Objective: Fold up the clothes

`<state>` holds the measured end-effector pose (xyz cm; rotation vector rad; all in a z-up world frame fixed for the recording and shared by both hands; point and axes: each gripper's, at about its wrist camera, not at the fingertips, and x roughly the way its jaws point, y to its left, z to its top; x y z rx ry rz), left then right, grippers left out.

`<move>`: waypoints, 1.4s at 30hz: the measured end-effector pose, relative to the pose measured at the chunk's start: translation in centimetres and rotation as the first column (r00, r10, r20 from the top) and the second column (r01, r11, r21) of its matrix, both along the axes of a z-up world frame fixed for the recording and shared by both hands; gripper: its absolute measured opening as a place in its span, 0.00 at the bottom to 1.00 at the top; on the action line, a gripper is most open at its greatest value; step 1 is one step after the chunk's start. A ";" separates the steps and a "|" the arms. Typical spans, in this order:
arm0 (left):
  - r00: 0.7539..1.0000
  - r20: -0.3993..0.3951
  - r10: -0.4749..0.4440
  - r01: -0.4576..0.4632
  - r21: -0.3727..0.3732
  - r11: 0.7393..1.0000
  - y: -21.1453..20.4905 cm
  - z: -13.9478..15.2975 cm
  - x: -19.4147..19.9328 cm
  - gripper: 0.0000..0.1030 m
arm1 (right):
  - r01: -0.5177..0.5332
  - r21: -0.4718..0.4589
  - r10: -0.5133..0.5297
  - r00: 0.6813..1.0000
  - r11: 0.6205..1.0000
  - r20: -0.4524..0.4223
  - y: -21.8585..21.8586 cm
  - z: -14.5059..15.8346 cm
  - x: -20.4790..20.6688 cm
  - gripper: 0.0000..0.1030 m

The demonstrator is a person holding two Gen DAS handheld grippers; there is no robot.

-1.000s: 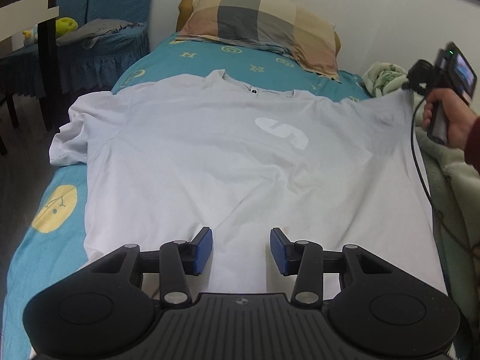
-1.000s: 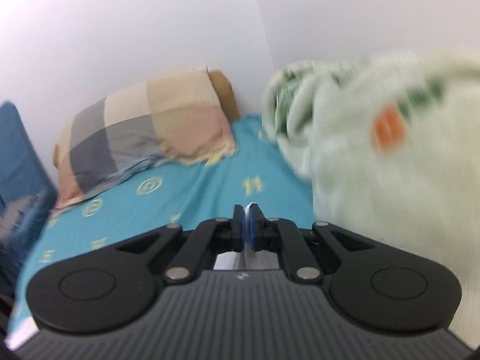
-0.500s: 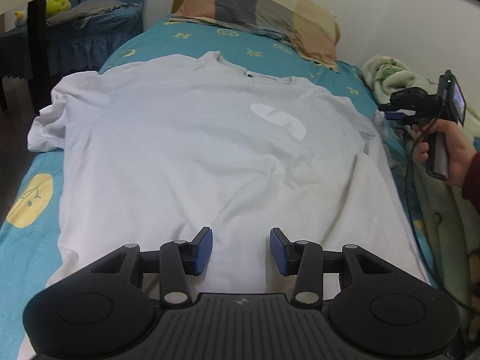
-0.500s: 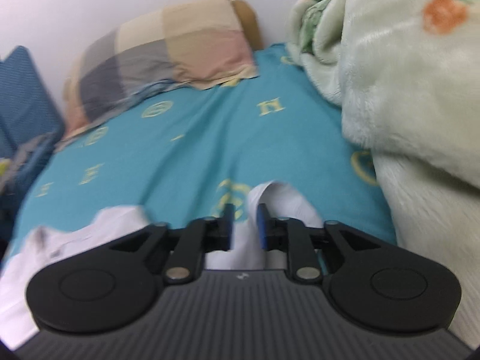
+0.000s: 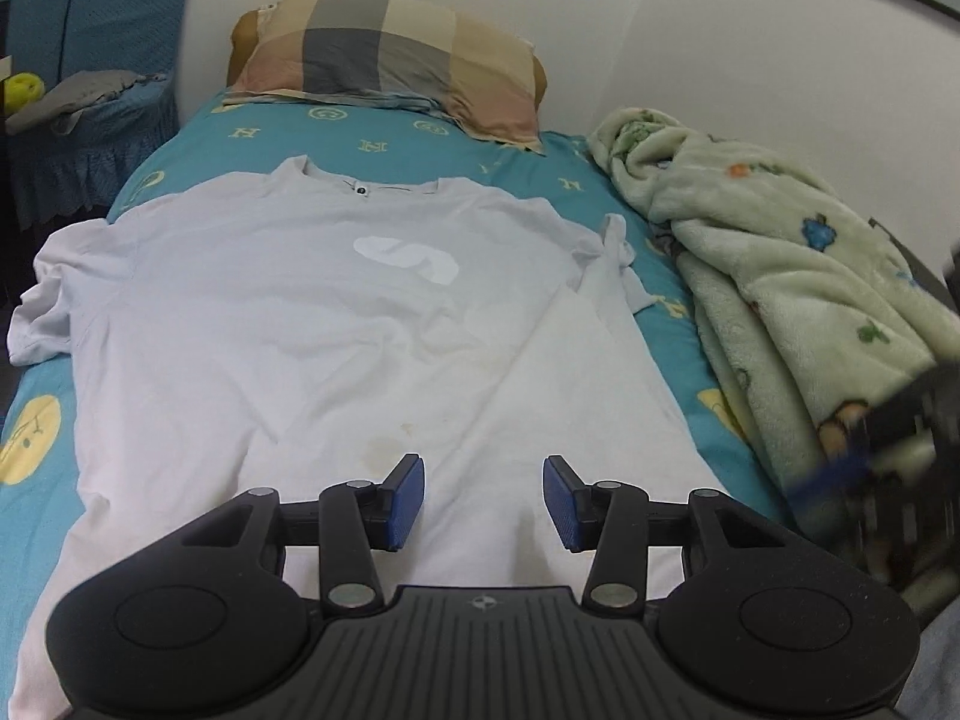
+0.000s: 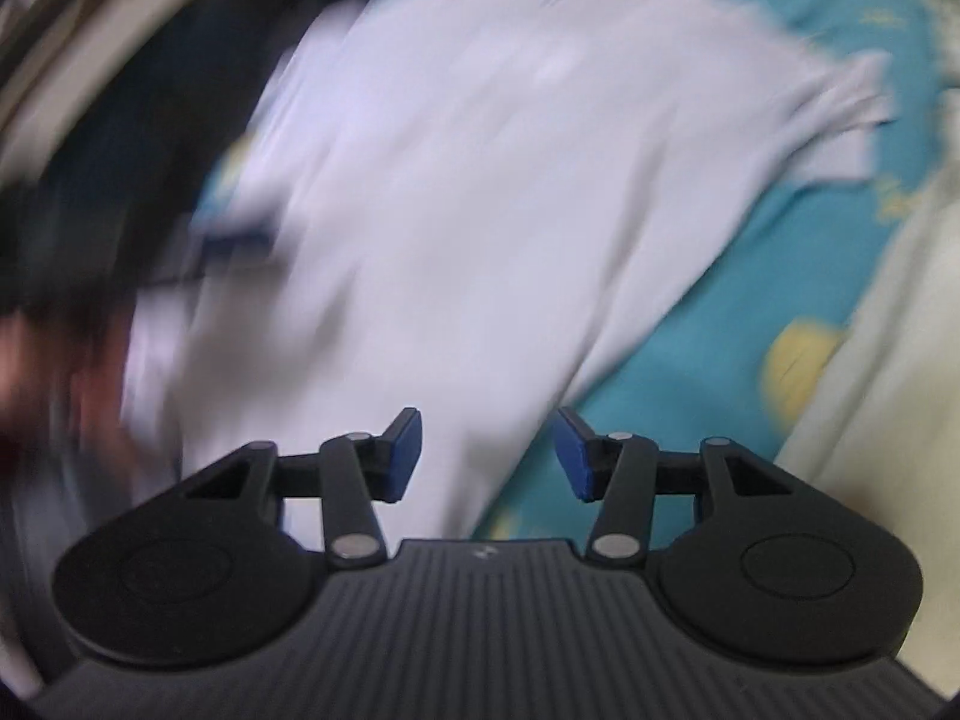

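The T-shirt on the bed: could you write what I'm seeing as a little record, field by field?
garment: white T-shirt, spread flat, front up, collar toward the pillow
surface: teal bedsheet with yellow symbols
sleeve by the blanket: bunched up
beside it: pale green fleece blanket, heaped along the wall side
left gripper: open, over the shirt's hem, holding nothing
right gripper: open, empty, over the shirt's edge; view blurred
folding: not yet begun
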<state>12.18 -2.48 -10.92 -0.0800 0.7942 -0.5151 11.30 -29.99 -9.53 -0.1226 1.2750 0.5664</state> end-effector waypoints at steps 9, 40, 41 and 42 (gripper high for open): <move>0.999 -0.014 0.052 -0.052 -0.040 0.998 2.6 0.4 -0.1 0.45 | -0.181 -0.263 0.148 0.979 0.948 -0.139 6.3 -5.1 -2.1 0.52; 0.997 -0.080 0.003 -0.008 -0.059 0.998 2.1 -0.6 -0.5 0.46 | 0.489 0.286 -0.539 0.831 0.824 0.135 -2.2 5.0 0.3 0.54; 0.997 -0.081 0.008 -0.013 -0.059 0.998 2.2 -0.6 -0.5 0.46 | 0.561 0.275 -0.607 0.785 0.781 0.120 -3.2 3.6 1.3 0.54; 0.996 -0.085 0.014 -0.020 -0.060 0.998 2.3 -0.7 -0.5 0.46 | 0.619 0.254 -0.656 0.748 0.743 0.097 -3.8 1.6 2.4 0.54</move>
